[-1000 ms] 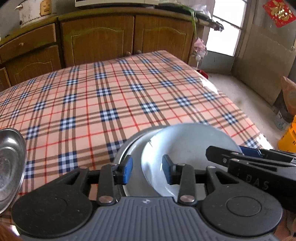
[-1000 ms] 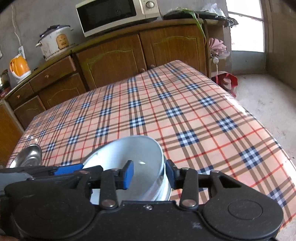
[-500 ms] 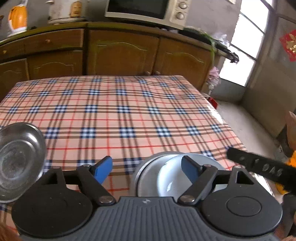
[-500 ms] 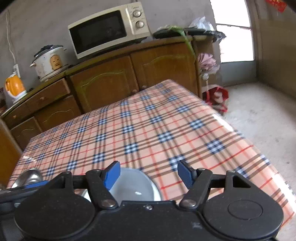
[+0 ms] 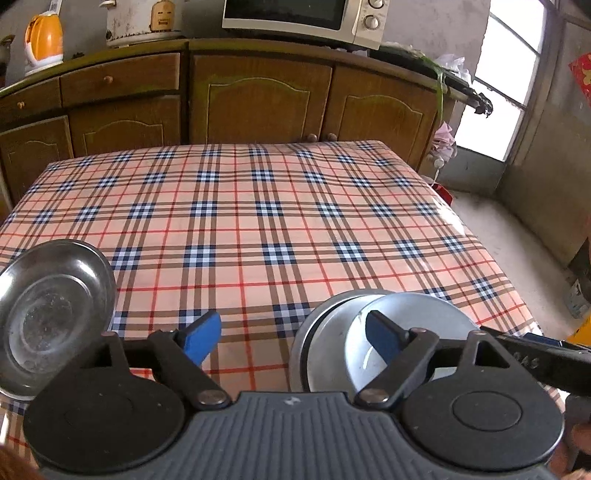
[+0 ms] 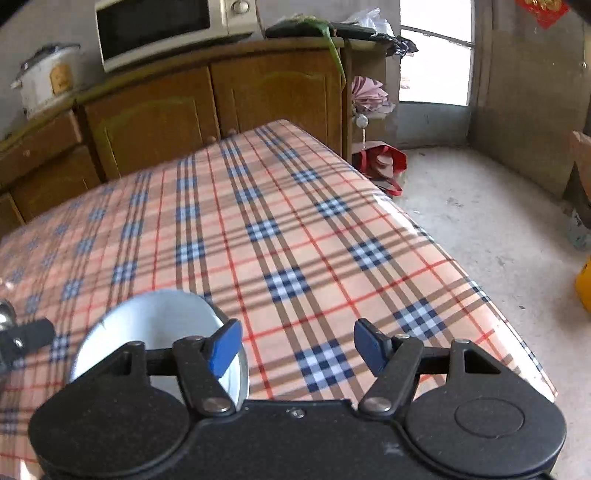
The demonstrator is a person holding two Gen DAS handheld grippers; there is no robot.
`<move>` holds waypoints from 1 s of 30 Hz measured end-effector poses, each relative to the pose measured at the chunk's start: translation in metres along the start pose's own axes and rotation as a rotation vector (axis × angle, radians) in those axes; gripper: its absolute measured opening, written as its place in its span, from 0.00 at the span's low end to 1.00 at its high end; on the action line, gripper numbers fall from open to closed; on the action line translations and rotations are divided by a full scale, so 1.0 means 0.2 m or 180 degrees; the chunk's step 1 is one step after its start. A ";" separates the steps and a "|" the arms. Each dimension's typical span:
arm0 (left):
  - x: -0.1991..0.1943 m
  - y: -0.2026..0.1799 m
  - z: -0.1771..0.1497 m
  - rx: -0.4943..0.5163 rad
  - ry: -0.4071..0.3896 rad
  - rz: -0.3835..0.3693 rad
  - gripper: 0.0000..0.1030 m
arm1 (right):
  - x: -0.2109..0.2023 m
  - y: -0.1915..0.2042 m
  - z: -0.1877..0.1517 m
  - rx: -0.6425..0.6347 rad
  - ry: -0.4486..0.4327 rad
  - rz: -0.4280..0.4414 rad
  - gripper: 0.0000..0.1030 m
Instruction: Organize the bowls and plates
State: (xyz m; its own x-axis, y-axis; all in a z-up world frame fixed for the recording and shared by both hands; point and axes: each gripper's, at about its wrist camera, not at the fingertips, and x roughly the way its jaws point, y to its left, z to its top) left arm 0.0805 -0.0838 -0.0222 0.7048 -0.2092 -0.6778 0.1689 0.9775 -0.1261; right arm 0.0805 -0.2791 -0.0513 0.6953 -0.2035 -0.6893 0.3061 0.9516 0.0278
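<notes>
Brown wooden cabinets (image 5: pixel 258 99) run along the far wall, carrying a microwave (image 5: pixel 306 14), a white rice cooker (image 5: pixel 144 18) and an orange kettle (image 5: pixel 43 37) on their top. In front of them stands the table (image 5: pixel 240 221), covered by a peach plaid cloth with blue-and-white checks and red lines. At the near left of the table, in the left wrist view, a steel plate (image 5: pixel 51 314) lies flat on the cloth. At the near right sits a steel bowl (image 5: pixel 314 339) with a white bowl (image 5: pixel 424 317) nested inside it; the white bowl leans toward the right inside the steel one. The left gripper (image 5: pixel 291 336) has just been opening and its blue pads stand wide apart; the left pad is over bare cloth, the right pad is over the white bowl, and neither pad presses on anything. The right gripper (image 6: pixel 297 349) has also opened within the last second; its pads stand spread over bare cloth, with the white bowl (image 6: pixel 155 321) just to the left of the left pad and nothing clamped. Part of the right gripper's black finger enters the left wrist view at the near right edge, beside the bowls.
</notes>
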 end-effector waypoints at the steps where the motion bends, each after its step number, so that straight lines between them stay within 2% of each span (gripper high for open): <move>1: 0.00 0.00 0.00 0.0011 0.0004 0.0010 0.85 | 0.00 0.00 0.00 -0.0004 -0.0024 0.0014 0.78; 4: 0.01 0.01 0.00 0.0010 0.0024 0.0025 0.86 | 0.01 0.00 0.00 0.0034 0.0000 0.0108 0.78; 9: 0.02 0.00 -0.01 0.0044 0.0043 0.0046 0.87 | 0.04 0.05 -0.01 -0.0186 0.0044 0.0126 0.78; 14: 0.02 0.00 -0.01 0.0055 0.0060 0.0066 0.90 | 0.05 0.04 0.01 -0.0239 0.0018 0.0239 0.78; 16: 0.02 0.01 -0.01 0.0066 0.0051 0.0097 0.91 | 0.02 0.02 0.02 -0.0172 -0.0088 0.0264 0.78; 21: 0.01 0.06 0.00 -0.0001 0.0031 0.0165 0.93 | -0.09 -0.01 0.02 -0.0078 -0.0368 0.0587 0.79; 24: 0.02 0.07 0.01 0.0005 0.0057 0.0236 0.95 | -0.11 -0.01 0.01 -0.0082 -0.0366 0.0833 0.81; 27: 0.02 0.07 0.00 0.0083 0.0051 0.0312 1.00 | -0.10 0.00 -0.03 -0.0091 -0.0267 0.0956 0.86; 30: 0.02 0.06 -0.01 0.0217 0.0066 0.0303 1.00 | -0.10 0.02 -0.05 -0.0178 -0.0227 0.0827 0.88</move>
State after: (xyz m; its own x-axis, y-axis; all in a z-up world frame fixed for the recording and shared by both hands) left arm 0.0833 -0.0732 -0.0275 0.7058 -0.1142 -0.6992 0.1487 0.9888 -0.0114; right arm 0.0621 -0.2693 -0.0452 0.7905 0.0354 -0.6114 0.0764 0.9848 0.1558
